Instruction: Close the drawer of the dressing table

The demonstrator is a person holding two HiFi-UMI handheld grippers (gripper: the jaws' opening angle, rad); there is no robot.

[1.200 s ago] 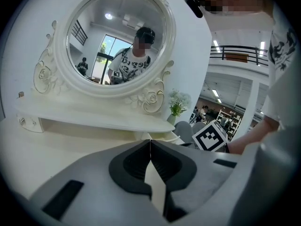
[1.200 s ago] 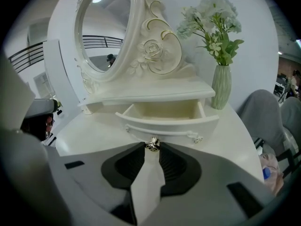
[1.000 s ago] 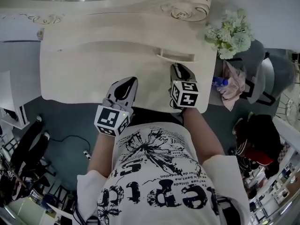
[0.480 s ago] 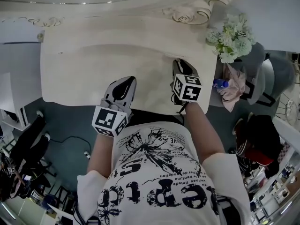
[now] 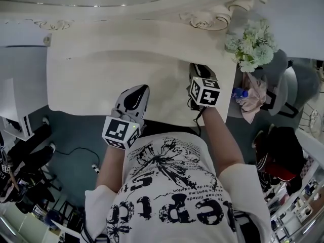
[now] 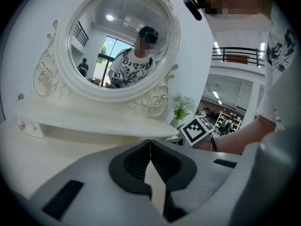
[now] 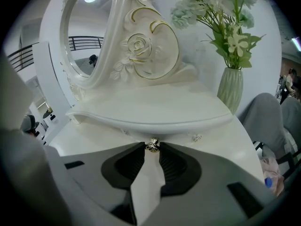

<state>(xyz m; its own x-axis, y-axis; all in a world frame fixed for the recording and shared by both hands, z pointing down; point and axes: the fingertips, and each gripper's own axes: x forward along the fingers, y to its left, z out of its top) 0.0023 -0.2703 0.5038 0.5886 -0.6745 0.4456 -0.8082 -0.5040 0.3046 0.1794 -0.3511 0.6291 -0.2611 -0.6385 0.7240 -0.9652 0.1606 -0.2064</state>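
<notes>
Head view: the left gripper (image 5: 136, 91) is over the desk (image 5: 86, 80), well short of the shelf (image 5: 126, 34), and the right gripper (image 5: 197, 71) reaches the shelf's front.

Left gripper view: the jaws are pressed together and empty, facing the shelf.

Right gripper view: the jaws pinch the gold drawer knob (image 7: 151, 146). The drawer (image 7: 175, 133) sits pushed in under the shelf.

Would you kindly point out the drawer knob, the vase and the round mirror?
drawer knob (image 7: 151, 146), right gripper view, its gold head.
vase (image 7: 230, 95), right gripper view, ribbed body.
round mirror (image 6: 120, 44), left gripper view, middle of the glass.
</notes>
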